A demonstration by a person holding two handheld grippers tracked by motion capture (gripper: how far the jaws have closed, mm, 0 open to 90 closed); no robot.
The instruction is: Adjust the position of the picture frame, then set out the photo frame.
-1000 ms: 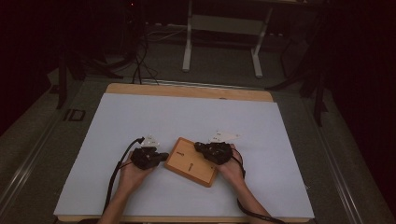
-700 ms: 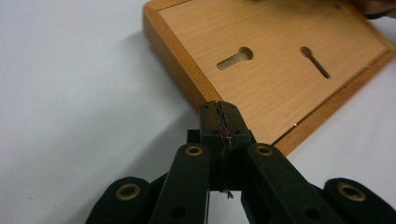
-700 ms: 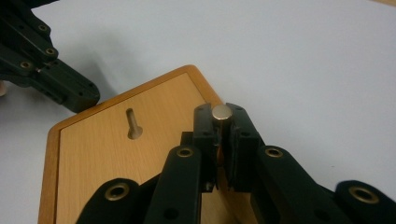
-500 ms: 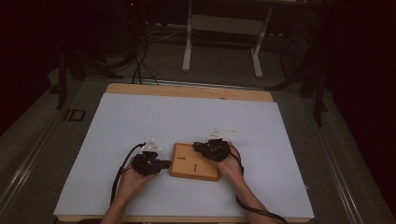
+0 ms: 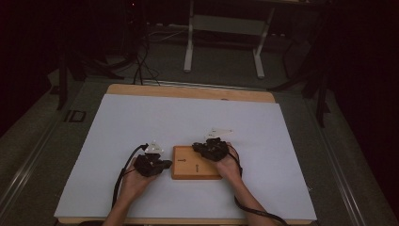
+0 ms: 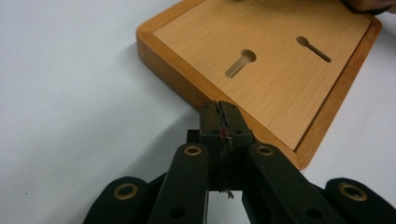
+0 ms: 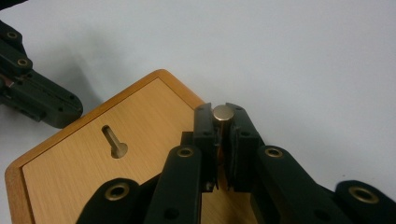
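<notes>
A metal peg (image 7: pixel 223 113) is clamped in the right hand-held gripper (image 7: pixel 222 122) above the wooden board (image 5: pixel 195 162); the board is steadied by the closed, empty left hand-held gripper (image 6: pixel 221 122) on the worktop (image 5: pixel 141 117).

Both forearms at the bottom of the high view were bare, no sleeves. Each black tool, left tool (image 5: pixel 162 165) and right tool (image 5: pixel 198 149), carried a grey three-cornered plate and trailed a black cable. Brass-ringed screws studded the black linkage arms.

A wooden-edged table (image 5: pixel 188 92) covered by a white sheet (image 5: pixel 188 127); a wooden board (image 5: pixel 188 170) lies near the sheet's front edge.
</notes>
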